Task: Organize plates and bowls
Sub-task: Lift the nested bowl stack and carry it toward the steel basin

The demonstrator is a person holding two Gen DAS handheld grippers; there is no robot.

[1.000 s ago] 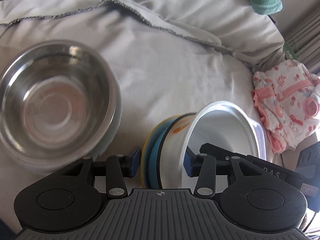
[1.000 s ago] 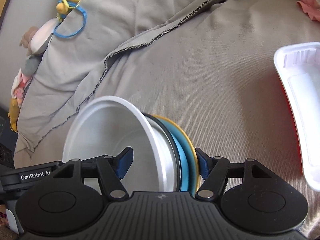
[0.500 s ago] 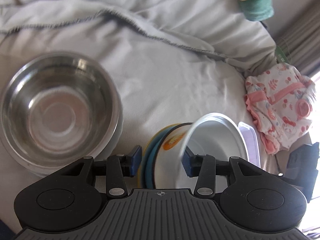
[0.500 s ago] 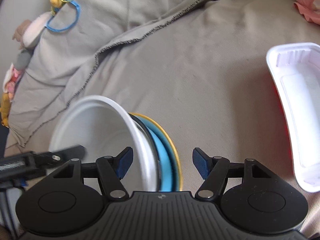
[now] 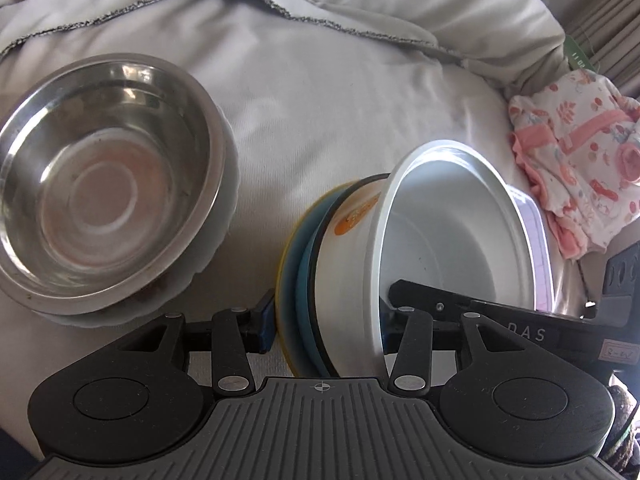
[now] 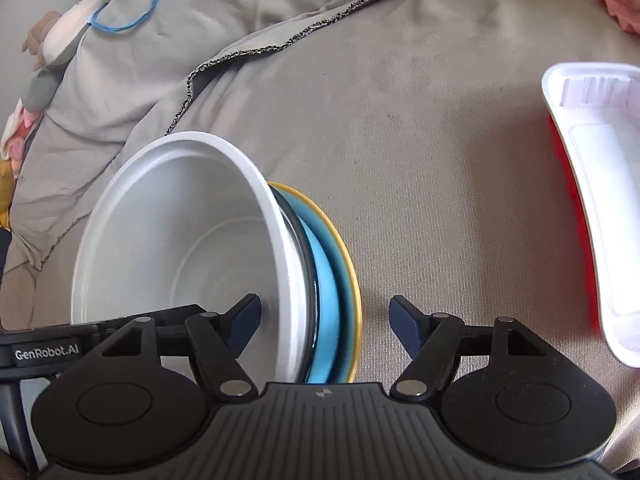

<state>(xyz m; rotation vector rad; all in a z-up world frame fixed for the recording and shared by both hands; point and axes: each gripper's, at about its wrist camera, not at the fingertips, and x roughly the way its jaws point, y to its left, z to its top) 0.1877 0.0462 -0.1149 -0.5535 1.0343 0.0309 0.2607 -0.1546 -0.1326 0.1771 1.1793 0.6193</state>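
Observation:
A stack stands on edge on the grey bedsheet: a white bowl point(image 5: 452, 240), a black-rimmed bowl, a blue plate point(image 6: 332, 280) and a yellow plate point(image 6: 348, 248). My left gripper point(image 5: 326, 312) is shut on this stack, one pad on the yellow plate's back and the other inside the white bowl; its jaws are opening slightly. My right gripper point(image 6: 325, 308) is opening around the same stack. Its left finger is inside the white bowl point(image 6: 180, 248), and its right finger stands apart from the yellow plate.
A steel bowl point(image 5: 104, 184) sits upright to the left on a pale dish. To the right lies a white foam tray point(image 6: 600, 200) with red beneath. Pink baby clothes point(image 5: 576, 152) and a soft toy point(image 6: 60, 40) lie at the bed's edges.
The right gripper's right finger has come off the yellow plate and its jaws have widened. The stack has shifted left in the right wrist view. The left gripper stays on the stack.

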